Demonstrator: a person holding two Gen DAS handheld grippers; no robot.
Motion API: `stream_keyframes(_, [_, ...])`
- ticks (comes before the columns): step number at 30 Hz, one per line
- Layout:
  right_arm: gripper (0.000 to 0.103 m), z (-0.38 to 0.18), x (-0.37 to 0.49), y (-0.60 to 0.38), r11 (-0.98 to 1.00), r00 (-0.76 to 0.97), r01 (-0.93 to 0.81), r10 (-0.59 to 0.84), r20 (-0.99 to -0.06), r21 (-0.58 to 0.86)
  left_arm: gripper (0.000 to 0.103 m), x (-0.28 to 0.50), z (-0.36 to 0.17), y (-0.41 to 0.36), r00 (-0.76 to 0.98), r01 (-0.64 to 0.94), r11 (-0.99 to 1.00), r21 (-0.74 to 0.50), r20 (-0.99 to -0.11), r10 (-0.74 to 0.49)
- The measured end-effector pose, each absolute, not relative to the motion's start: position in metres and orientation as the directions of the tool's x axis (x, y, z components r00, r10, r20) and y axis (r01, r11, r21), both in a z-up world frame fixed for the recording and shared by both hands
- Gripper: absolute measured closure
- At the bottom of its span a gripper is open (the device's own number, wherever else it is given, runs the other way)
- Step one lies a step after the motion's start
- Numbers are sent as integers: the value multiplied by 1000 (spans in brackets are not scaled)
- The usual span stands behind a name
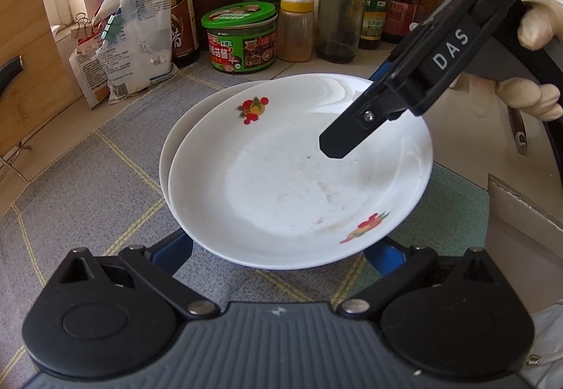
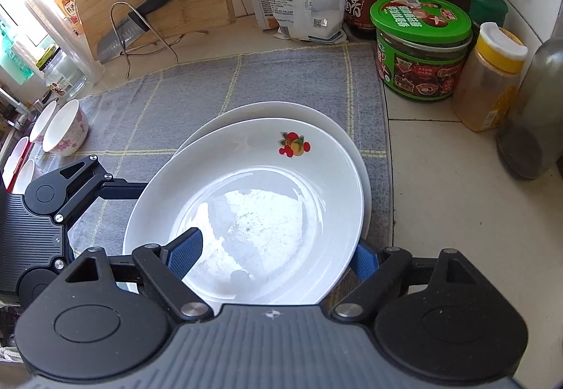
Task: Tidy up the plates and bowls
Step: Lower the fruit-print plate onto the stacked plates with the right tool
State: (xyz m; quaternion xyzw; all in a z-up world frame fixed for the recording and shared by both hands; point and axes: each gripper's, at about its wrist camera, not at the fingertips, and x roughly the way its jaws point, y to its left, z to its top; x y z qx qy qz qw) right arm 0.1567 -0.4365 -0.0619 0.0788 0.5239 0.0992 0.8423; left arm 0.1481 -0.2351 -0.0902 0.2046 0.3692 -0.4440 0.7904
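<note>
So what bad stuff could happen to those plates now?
The top plate sits off-centre on the plain plate beneath, so a nudge might make it slide or clatter. The right gripper straddles its rim with one finger inside; lifting there could tip it. The jar and bottles stand nearby.

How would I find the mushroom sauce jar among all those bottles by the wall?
Start at the grey checked mat under the white plates. Just past its far corner stands the sauce jar, beside the yellow-capped spice bottle. It alone is squat, with a broad green lid.

2 plates [image 2: 246, 213], 4 bowls [image 2: 67, 132]
</note>
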Motion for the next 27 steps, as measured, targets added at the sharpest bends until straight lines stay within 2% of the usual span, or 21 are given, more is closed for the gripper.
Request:
stream_keyframes(14, [12,-56,153,-425,982,437,-54,185,-880,180,0,156,-88,-229,304,855,516,-56,-753,-584])
stream_keyframes(27, [12,-59,154,-407,997,408,-21,71,-910,69,0,162,-91,-224,281,867,492,-76,-742,-609])
